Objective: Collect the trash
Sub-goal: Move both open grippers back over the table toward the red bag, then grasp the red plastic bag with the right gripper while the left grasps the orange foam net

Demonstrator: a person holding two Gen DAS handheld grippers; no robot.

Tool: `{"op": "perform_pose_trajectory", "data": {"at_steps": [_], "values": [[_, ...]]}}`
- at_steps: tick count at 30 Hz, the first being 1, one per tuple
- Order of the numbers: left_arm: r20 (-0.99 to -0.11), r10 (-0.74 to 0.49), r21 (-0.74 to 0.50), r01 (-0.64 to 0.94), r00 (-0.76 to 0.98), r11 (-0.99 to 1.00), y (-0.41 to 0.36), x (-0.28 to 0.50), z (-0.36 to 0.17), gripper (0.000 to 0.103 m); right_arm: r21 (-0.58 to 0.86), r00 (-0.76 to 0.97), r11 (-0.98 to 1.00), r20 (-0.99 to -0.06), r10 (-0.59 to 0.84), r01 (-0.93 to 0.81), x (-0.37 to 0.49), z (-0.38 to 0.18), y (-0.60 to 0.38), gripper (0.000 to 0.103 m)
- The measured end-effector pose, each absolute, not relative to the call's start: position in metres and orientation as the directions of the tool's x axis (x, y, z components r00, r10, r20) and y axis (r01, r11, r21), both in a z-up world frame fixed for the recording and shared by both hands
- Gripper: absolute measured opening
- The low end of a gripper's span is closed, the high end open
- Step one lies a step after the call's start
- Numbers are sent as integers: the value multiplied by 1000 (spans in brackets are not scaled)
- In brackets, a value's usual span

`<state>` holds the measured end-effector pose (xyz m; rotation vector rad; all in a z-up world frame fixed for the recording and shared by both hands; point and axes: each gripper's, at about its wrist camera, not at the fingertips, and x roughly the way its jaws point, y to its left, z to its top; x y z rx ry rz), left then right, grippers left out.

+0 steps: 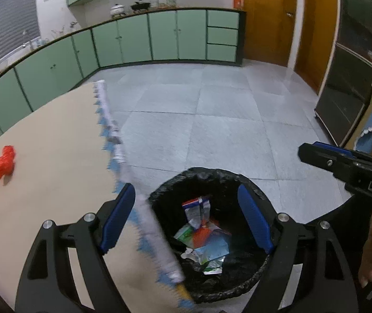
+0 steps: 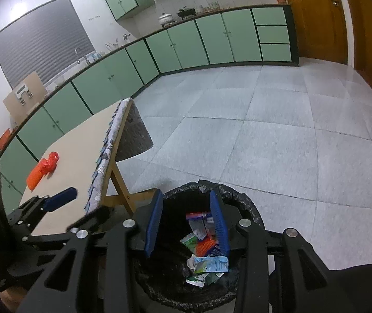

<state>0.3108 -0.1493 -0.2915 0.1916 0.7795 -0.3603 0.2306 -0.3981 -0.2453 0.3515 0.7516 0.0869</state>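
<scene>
Two grippers hang over my black-lined bin: the left gripper spread wide and empty, the right gripper parted, holding nothing. "DAS" shows on the right tool's body. Crumpled cartons lie inside. One orange wrapper rests on the table, long axis running toward the green cabinets.

Even indoor light; glare on the floor by the doors; fisheye bending; table edge motion-blurred

Black gripper frames, blue pads, silver screws.
</scene>
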Motion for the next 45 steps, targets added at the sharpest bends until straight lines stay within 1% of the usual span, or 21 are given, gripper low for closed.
{"op": "perform_pose_trajectory", "data": {"at_steps": [3, 6, 8, 13, 19, 25, 32, 37, 40, 45], "values": [[-697, -207, 23, 310, 687, 950, -116, 305, -280, 80, 327, 734, 945, -643, 219, 4, 232, -237, -384, 38], [-658, -142, 11, 199, 740, 980, -70, 295, -262, 84, 317, 734, 947, -629, 255, -58, 240, -227, -361, 39], [-617, -72, 10, 99, 784, 995, -32, 287, -248, 87, 300, 730, 946, -617, 292, -125, 249, -218, -335, 39], [-545, 118, 38, -116, 830, 993, 59, 272, -222, 88, 265, 704, 915, -585, 403, -304, 273, -196, -255, 39], [-507, 243, 44, -257, 827, 965, 139, 273, -209, 88, 224, 651, 854, -566, 506, -469, 305, -186, -152, 40], [-495, 287, 35, -312, 820, 950, 192, 287, -210, 88, 192, 610, 815, -575, 545, -547, 343, -193, -66, 40], [-509, 291, 25, -324, 810, 946, 235, 318, -230, 88, 172, 583, 806, -608, 539, -566, 394, -214, 4, 41], [-518, 279, 17, -317, 809, 948, 255, 339, -242, 88, 158, 570, 814, -640, 516, -560, 424, -235, 29, 41], [-537, 258, 3, -304, 803, 953, 266, 354, -252, 88, 153, 566, 819, -653, 504, -552, 435, -244, 38, 41], [-574, 243, 18, -285, 782, 958, 272, 374, -267, 88, 156, 556, 825, -670, 492, -543, 447, -253, 45, 42]]}}
